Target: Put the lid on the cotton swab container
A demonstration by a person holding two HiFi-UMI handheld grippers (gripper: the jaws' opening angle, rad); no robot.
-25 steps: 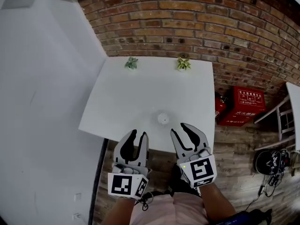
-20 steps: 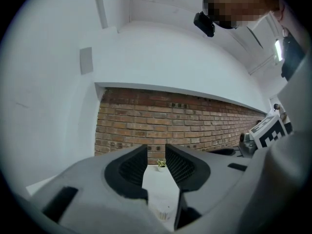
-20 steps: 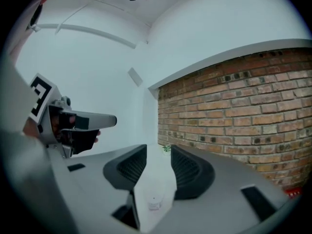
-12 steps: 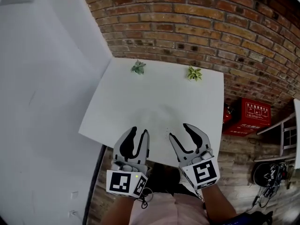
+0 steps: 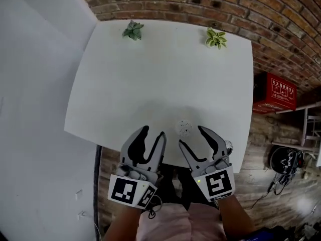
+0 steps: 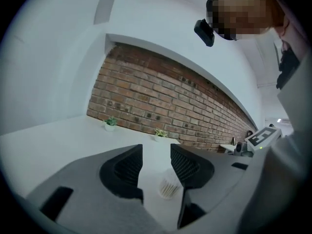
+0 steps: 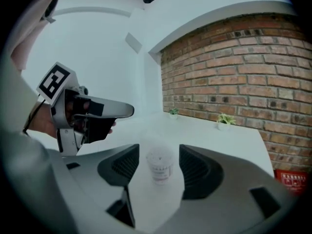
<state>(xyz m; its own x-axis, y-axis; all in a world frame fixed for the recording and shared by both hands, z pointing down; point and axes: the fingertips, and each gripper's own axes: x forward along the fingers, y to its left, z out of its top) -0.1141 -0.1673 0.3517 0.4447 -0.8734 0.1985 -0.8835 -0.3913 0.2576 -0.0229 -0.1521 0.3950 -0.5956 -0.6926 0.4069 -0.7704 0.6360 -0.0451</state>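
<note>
The cotton swab container [image 5: 184, 128], a small clear round tub, stands near the front edge of the white table [image 5: 150, 74]. In the left gripper view the container [image 6: 168, 186] shows swab tips at its top. My left gripper [image 5: 153, 134] hangs open just left of it, and my right gripper [image 5: 193, 137] is open just right of it. Both pairs of jaws have just been opening, and nothing lies between them. In the right gripper view the container [image 7: 160, 167] stands ahead of my right gripper [image 7: 159, 151], apart from the pads. A small clear round thing [image 5: 228, 146], perhaps the lid, lies by the table's front right edge.
Two small potted plants [image 5: 133, 30] [image 5: 216, 38] stand at the table's far edge against a brick wall. A red box [image 5: 279, 91] sits on the floor to the right. The table's front edge runs just under both grippers.
Both grippers have come down toward the table's front edge. The right jaws have spread wider and the left jaws a little. The container now shows just ahead of the fingertips.
</note>
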